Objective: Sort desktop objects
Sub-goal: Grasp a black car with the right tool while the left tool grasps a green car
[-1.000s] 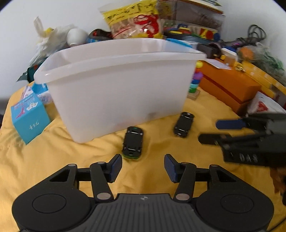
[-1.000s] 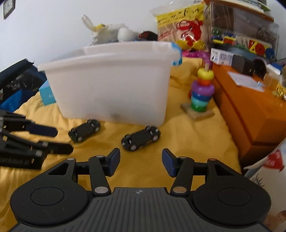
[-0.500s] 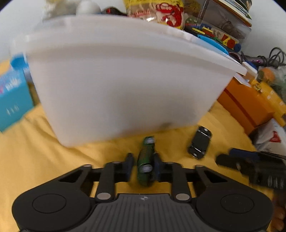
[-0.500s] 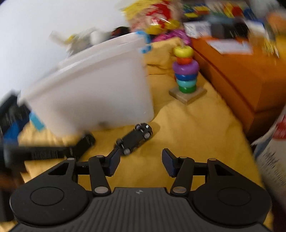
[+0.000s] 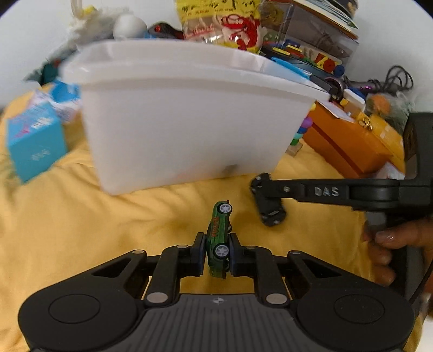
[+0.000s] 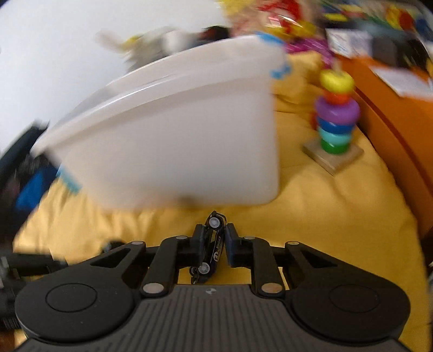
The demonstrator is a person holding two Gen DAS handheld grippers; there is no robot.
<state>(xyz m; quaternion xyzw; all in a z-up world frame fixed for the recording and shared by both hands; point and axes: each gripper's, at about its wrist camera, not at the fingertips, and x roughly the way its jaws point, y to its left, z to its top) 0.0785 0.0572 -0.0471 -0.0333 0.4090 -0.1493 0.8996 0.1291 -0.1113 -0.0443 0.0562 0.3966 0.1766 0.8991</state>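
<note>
A green toy car [image 5: 218,235] is pinched on its side, wheels showing, in my left gripper [image 5: 216,253], which is shut on it. In the right wrist view, my right gripper [image 6: 212,245] is shut on a black toy car [image 6: 211,247], also on its side. The left wrist view shows that black toy car [image 5: 268,212] at the tip of the right gripper [image 5: 266,199], low over the yellow cloth [image 5: 81,230]. A big white plastic bin [image 5: 186,121] stands just behind both cars, its inside hidden. The bin [image 6: 176,140] looks blurred in the right wrist view.
A blue carton [image 5: 35,143] sits left of the bin. An orange box [image 5: 349,146] lies to the right, with a ring-stacker toy [image 6: 337,119] beside it. Snack bags and toy clutter [image 5: 224,24] pile up behind the bin. A hand [image 5: 384,249] holds the right gripper's handle.
Both grippers were open a second ago, with the cars lying on the cloth. The left moved in and shut on the green car, then the right shut on the black car.
</note>
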